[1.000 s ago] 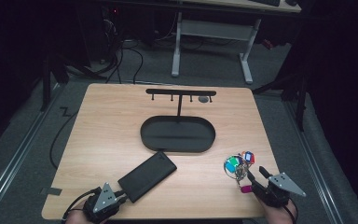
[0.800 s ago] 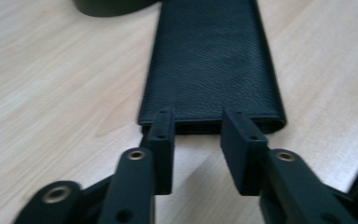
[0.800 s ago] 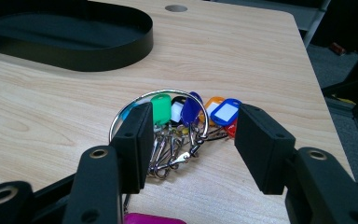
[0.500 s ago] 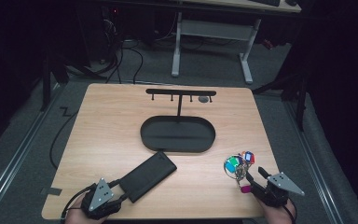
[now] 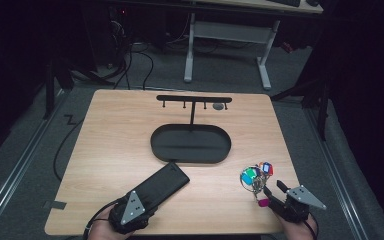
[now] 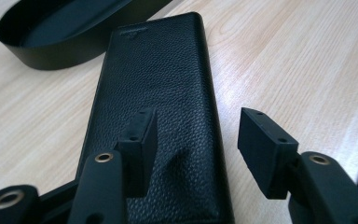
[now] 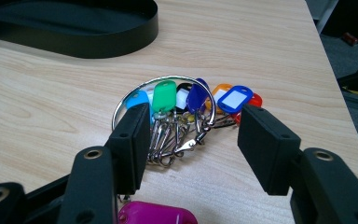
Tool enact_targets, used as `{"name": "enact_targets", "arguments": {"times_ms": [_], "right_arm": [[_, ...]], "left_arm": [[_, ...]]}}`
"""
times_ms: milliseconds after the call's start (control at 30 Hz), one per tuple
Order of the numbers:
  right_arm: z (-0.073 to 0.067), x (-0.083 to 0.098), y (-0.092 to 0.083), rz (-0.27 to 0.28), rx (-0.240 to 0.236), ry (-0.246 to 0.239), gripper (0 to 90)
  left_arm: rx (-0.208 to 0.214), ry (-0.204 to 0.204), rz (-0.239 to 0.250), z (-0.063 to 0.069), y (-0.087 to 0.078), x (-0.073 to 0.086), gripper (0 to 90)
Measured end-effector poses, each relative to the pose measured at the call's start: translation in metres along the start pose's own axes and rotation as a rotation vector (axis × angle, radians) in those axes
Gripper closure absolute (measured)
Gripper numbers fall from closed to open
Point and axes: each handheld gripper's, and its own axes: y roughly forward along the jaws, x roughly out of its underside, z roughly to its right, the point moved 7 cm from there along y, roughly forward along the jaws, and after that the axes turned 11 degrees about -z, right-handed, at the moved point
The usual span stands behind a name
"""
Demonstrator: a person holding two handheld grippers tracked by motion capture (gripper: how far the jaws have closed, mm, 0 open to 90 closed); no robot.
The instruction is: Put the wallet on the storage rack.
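My left gripper point(image 6: 193, 140) has just opened, releasing the black leather wallet point(image 6: 161, 93); my right gripper point(image 7: 193, 140) waits open around the key ring point(image 7: 177, 109).

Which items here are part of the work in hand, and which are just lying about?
In hand:
- black leather wallet, under the open left gripper
- key ring with coloured tags, ahead of the open right gripper

Lying about:
- black oval tray
- hook stand rising from it
- pink tag
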Motion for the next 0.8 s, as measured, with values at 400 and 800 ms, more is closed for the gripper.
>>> {"name": "enact_targets", "arguments": {"times_ms": [400, 800], "right_arm": [[-0.005, -0.002, 0.003, -0.002, -0.024, -0.012, 44.5], [-0.005, -0.001, 0.003, -0.007, -0.029, -0.006, 44.5]], "left_arm": [[-0.102, 0.082, -0.074, 0.001, 0.019, 0.003, 43.2], [-0.179, 0.188, -0.084, 0.008, 0.022, 0.006, 56.0]]}}
